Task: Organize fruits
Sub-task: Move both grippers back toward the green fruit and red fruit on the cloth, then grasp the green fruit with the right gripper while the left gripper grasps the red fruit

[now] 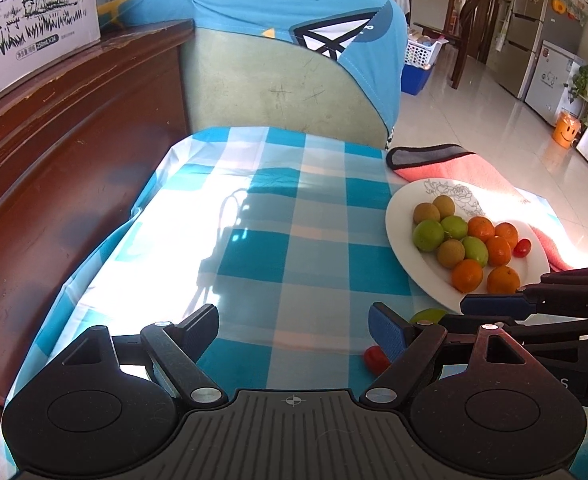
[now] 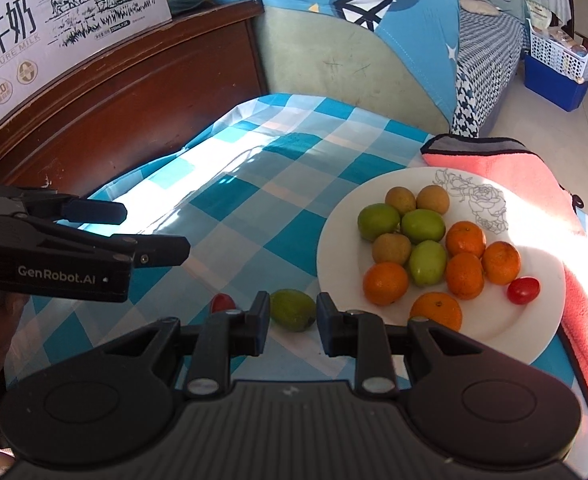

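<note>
Tabletop [image 2: 254, 216] covered with a blue-and-white checked cloth, partly in strong sunlight. A white plate [image 2: 334, 240] with a drawn rose on its rim stands toward the right side, its far edge resting on a pink towel [image 2: 534, 176].

Plate contents: five oranges [image 2: 465, 239], three green fruits [image 2: 423, 226], three brownish round fruits [image 2: 400, 199] and one cherry tomato [image 2: 523, 290], grouped close together and mostly touching.

Off the plate, on the cloth: one green fruit [image 2: 293, 310] lying just beside the plate's near-left rim, and one red cherry tomato [image 2: 222, 303] a little further left of it.

Right gripper [image 2: 292, 326]: fingers [image 2: 260, 326] narrowly apart, one on each side of the loose green fruit as seen from its own camera. The fruit appears to lie just beyond the tips; contact cannot be confirmed, and the fruit rests on the cloth.

Left gripper [image 1: 294, 326]: fingers [image 1: 388, 330] wide apart, nothing between them, positioned over bare cloth left of the plate. The loose tomato [image 1: 375, 358] shows beside and partly behind its right finger.

Background: dark wooden headboard [image 2: 134, 92], a milk carton box [image 2: 54, 20] on top of it, a chair draped in blue fabric [image 2: 354, 12]
</note>
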Tool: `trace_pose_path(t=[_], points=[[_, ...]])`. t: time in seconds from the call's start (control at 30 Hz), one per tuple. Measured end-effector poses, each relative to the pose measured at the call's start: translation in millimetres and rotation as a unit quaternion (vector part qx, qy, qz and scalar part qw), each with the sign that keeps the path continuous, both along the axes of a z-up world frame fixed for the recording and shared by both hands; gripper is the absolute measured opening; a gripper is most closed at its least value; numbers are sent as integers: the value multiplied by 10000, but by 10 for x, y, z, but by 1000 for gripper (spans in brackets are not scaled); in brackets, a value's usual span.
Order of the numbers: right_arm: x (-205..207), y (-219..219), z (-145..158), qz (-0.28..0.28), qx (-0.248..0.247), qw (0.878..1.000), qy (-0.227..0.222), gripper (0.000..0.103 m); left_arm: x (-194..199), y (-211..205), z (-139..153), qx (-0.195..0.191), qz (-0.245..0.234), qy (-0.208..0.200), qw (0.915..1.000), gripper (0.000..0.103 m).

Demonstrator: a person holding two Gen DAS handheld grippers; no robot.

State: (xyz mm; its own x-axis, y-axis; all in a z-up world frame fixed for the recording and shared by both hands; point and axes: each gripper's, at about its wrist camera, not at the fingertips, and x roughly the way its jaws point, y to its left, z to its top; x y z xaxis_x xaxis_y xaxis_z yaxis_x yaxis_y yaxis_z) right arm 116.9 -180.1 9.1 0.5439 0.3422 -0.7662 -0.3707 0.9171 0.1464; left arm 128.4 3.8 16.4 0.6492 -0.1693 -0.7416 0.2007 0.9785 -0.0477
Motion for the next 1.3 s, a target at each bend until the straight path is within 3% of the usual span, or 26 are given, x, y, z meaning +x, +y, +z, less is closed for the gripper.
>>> trace_pose_path(t=[0.57, 0.8, 1.3], points=[[52, 220, -160, 341, -641, 9972, -187, 33, 13, 56, -28, -39, 140, 98, 9998, 83], [52, 260, -188, 454, -618, 9970, 40, 33, 21, 49, -48, -20, 142, 126, 9998, 83], [106, 296, -269, 242, -641, 9976, 24, 34, 6, 39, -69, 9, 84, 143, 9999, 83]])
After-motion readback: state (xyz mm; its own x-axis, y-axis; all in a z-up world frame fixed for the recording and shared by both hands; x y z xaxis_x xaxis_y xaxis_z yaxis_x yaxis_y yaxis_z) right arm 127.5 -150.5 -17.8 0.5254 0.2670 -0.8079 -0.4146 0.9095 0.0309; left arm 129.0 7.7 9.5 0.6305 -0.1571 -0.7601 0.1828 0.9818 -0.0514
